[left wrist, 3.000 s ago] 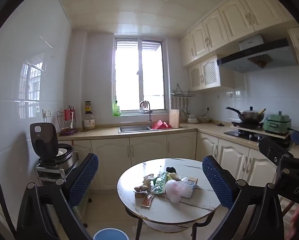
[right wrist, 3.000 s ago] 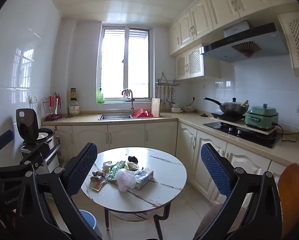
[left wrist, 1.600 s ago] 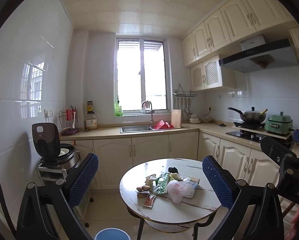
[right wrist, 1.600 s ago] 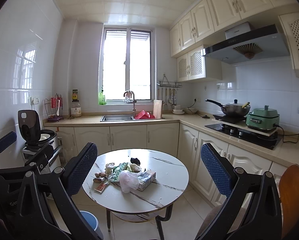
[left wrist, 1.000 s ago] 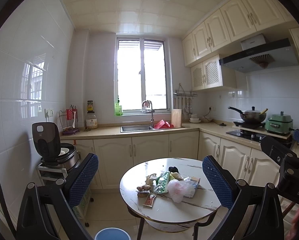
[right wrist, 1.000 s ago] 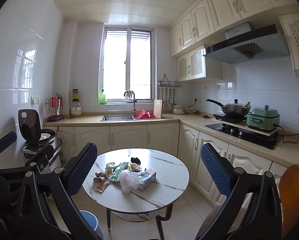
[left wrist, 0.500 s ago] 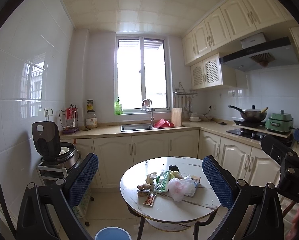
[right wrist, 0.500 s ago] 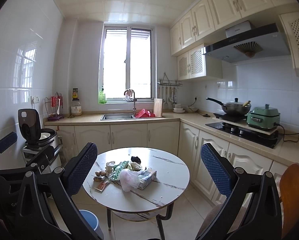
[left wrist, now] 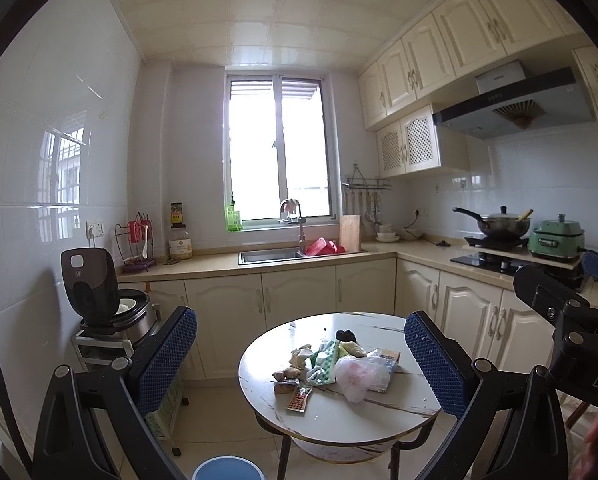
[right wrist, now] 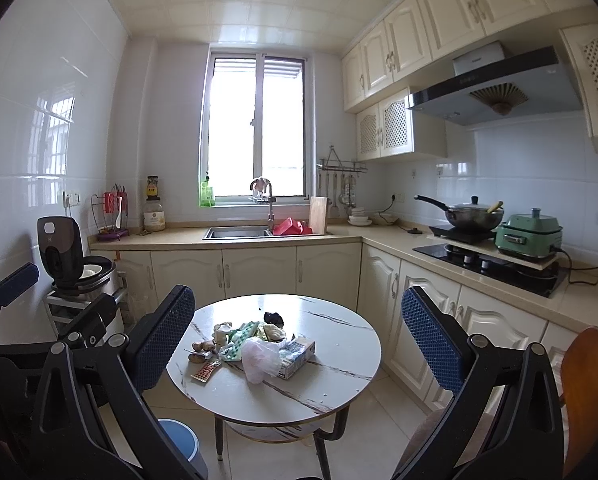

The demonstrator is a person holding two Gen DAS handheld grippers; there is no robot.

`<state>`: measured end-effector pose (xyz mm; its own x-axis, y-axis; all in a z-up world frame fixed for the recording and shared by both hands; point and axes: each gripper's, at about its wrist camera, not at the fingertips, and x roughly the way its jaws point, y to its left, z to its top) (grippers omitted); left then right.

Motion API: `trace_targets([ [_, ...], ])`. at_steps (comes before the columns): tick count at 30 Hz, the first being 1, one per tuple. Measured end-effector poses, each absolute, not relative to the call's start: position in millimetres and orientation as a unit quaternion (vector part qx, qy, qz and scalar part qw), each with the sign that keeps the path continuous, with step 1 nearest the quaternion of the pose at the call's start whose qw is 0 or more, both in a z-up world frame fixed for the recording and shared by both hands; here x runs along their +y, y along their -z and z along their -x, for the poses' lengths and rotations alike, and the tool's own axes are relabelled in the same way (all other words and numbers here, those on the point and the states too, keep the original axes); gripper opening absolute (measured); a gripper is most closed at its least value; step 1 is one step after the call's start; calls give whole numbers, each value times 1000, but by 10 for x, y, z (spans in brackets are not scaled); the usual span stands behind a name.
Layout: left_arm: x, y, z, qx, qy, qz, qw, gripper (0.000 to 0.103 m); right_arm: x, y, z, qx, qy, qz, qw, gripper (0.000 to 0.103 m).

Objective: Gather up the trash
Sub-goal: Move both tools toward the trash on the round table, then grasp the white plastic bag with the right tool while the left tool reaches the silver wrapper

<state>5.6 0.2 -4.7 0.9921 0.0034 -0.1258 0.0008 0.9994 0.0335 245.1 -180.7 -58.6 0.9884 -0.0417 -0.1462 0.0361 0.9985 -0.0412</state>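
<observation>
We hold both claws, left claw (left wrist: 301,360) and right claw (right wrist: 299,336), apart, empty; view barely shifts; trash pile (right wrist: 251,346) mid-desk (right wrist: 339,396) untouched, approach pending.

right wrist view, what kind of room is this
A home kitchen, it seems: a sink under the window, a wok on the stove, cream cabinets along two walls. A round table in the middle holds a pile of trash, with a blue bin on the floor beside it.

Home kitchen, as indicated by cream wall cabinets (right wrist: 383,60), stainless sink (right wrist: 237,233) under window, black wok (right wrist: 473,213) on hob, grey range hood (right wrist: 495,92).
</observation>
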Motion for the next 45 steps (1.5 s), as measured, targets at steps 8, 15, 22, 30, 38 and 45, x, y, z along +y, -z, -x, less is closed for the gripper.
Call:
trace_targets([
  [8,50,222,-360,67,-14,-10,998,102,-1877,723,-2658,76,28,17,997,103],
  [15,287,669,-1129,131,-8,30,991,102,-2197,1178,-3159,121,33,-22,992,103],
  [22,398,1074,-1753,186,-39,4,982,102,-2521,1659,-3695,176,38,-45,983,103],
  [30,440,1395,-2636,279,-36,1,960,102,-2426,2303,-4482,257,-30,-43,965,103],
  [38,511,1668,-3502,326,-15,-3,945,102,-1958,2743,-5221,291,-94,8,952,103],
  [45,706,1784,-4087,331,-7,16,943,102,-1709,2940,-5611,312,-143,32,939,80],
])
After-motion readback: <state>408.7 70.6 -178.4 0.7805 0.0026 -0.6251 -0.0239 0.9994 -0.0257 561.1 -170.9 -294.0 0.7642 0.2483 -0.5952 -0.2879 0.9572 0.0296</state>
